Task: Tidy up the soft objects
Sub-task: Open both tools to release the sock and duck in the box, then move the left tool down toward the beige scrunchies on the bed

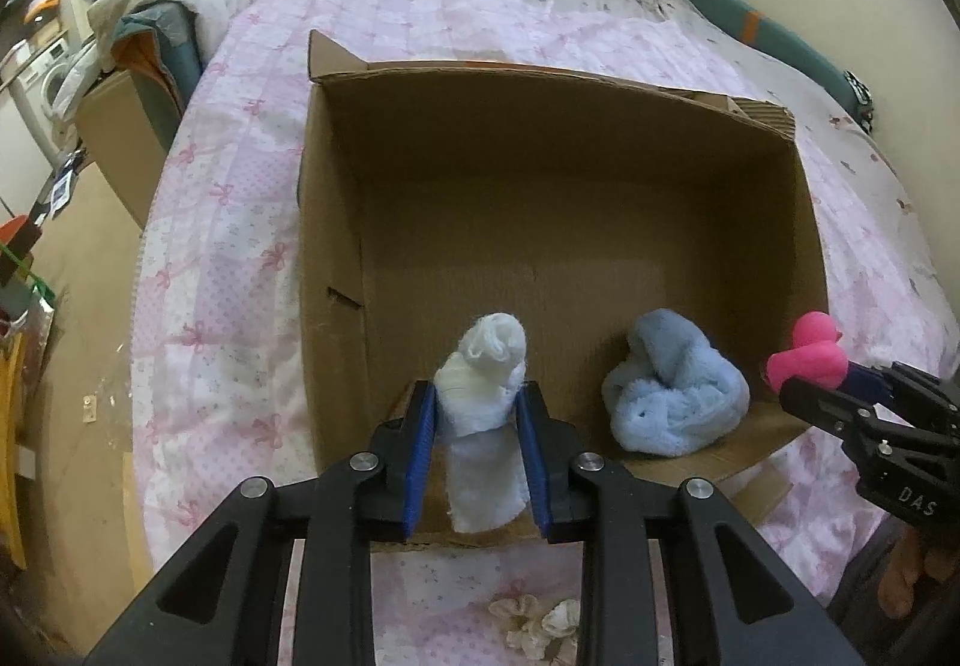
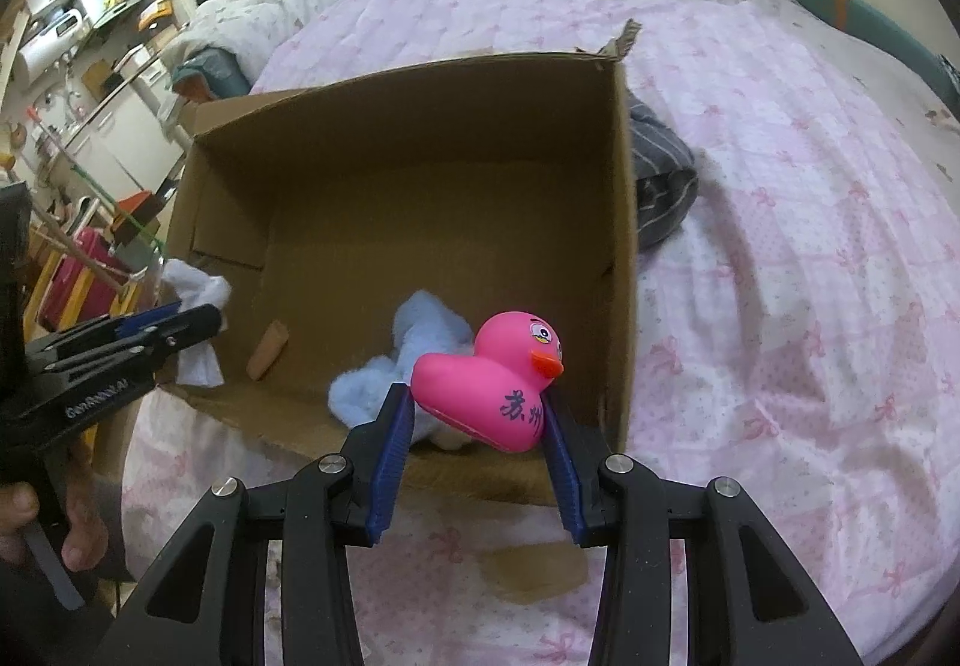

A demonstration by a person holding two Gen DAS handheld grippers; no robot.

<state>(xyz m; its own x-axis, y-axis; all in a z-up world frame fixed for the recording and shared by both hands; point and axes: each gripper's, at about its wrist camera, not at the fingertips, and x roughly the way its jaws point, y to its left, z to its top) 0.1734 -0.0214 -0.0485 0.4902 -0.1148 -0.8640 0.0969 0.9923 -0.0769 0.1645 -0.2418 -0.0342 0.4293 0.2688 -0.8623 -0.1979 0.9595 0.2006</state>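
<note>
An open cardboard box (image 1: 540,138) stands on a pink quilted bed. My left gripper (image 1: 477,396) is shut on a rolled white cloth (image 1: 483,402) and holds it over the box's near edge. A light blue fluffy towel (image 1: 672,396) lies inside the box near the front; it also shows in the right wrist view (image 2: 390,366). My right gripper (image 2: 480,408) is shut on a pink rubber duck (image 2: 498,384) over the box's near right corner. The duck (image 1: 807,360) and the right gripper (image 1: 840,390) show at the right of the left wrist view. The white cloth (image 2: 195,318) shows at left in the right wrist view.
A dark striped garment (image 2: 660,180) lies on the bed right of the box (image 2: 420,156). A small tan cylinder (image 2: 267,348) lies in the box. A crumpled cream item (image 1: 540,624) lies on the quilt (image 1: 210,306) in front. Furniture and clutter stand left of the bed.
</note>
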